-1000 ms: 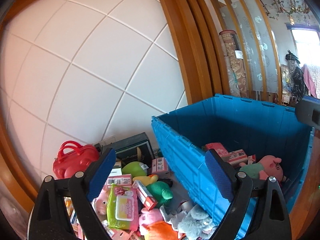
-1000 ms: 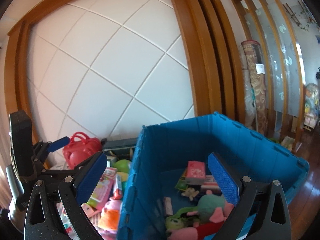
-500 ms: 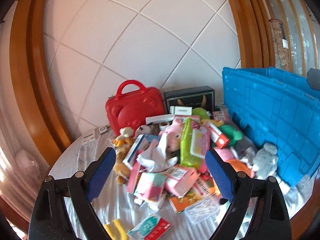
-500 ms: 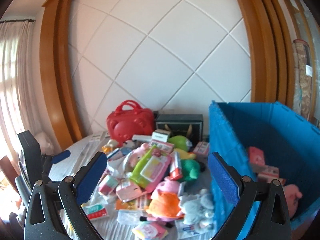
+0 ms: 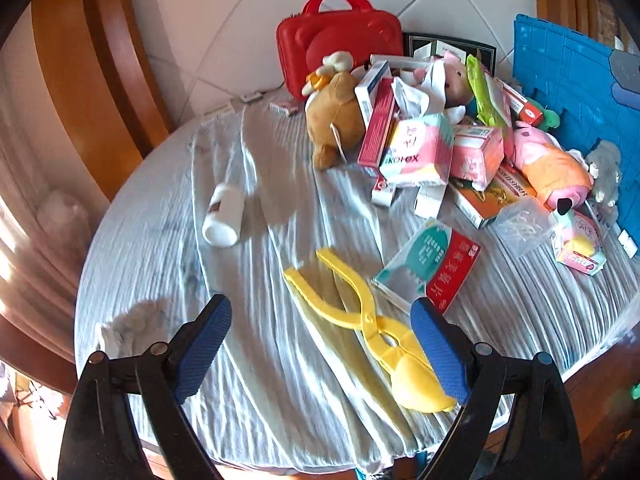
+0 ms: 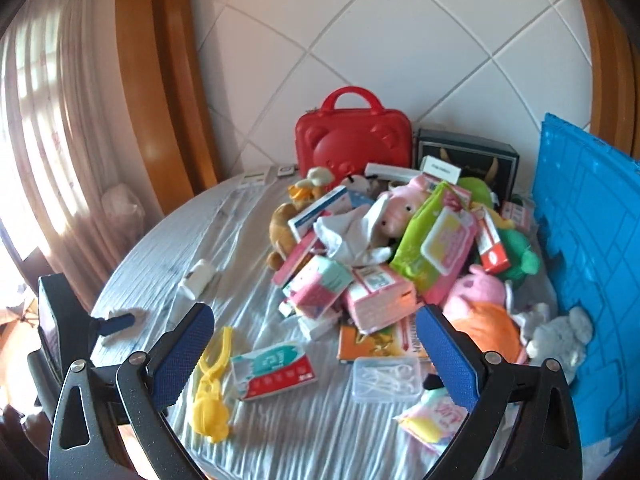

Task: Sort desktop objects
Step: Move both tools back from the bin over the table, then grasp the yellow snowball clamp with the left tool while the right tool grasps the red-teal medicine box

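Above the cluttered table (image 5: 160, 240), both left gripper (image 5: 320, 344) and right gripper (image 6: 314, 354) hover, fingers spread wide, empty.

— Where on the tabletop (image 5: 160, 208)? 
— Toys and boxes heaped at the back right, against the crate (image 5: 576, 80). 
— Nearer? 
— Tongs (image 5: 360, 312) in front, packet (image 5: 430, 264) right of them, bottle (image 5: 224, 216) far left. 
— Behind? 
— Case (image 5: 340, 36) by the wall.
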The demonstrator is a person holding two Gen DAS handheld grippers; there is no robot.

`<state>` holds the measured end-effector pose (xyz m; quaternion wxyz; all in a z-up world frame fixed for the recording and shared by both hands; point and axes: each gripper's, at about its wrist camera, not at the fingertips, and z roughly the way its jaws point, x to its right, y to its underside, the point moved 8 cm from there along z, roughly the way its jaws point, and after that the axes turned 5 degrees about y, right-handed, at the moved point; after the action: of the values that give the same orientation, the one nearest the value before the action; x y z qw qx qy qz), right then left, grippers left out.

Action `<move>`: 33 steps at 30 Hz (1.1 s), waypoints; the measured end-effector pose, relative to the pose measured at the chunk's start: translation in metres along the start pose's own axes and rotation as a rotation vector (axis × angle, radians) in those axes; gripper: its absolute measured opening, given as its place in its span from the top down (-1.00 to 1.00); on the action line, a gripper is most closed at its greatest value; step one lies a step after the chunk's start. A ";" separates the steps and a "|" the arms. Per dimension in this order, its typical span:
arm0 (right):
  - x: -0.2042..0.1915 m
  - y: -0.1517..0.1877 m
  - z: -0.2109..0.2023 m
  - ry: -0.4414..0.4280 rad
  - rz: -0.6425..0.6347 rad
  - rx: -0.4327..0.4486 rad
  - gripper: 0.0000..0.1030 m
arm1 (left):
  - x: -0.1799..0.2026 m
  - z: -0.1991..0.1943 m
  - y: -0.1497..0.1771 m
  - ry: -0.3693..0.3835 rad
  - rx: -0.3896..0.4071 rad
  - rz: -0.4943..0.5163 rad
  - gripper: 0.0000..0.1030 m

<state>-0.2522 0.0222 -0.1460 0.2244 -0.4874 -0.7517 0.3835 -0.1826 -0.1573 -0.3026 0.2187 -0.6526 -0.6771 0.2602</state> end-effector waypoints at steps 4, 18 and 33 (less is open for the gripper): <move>-0.012 0.017 0.033 -0.034 -0.086 -0.072 -0.99 | 0.010 0.016 0.014 0.020 -0.043 -0.028 -0.78; -0.021 0.058 0.114 -0.215 -0.206 -0.281 -0.99 | 0.014 0.087 0.037 0.113 -0.253 -0.193 -0.34; -0.035 0.109 0.174 -0.079 0.093 -0.555 -0.99 | -0.036 0.089 0.025 0.207 -0.216 -0.074 0.06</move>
<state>-0.2995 -0.0465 -0.3369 0.0348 -0.5489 -0.8129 0.1916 -0.2186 -0.1987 -0.3854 0.2251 -0.6701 -0.6988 0.1090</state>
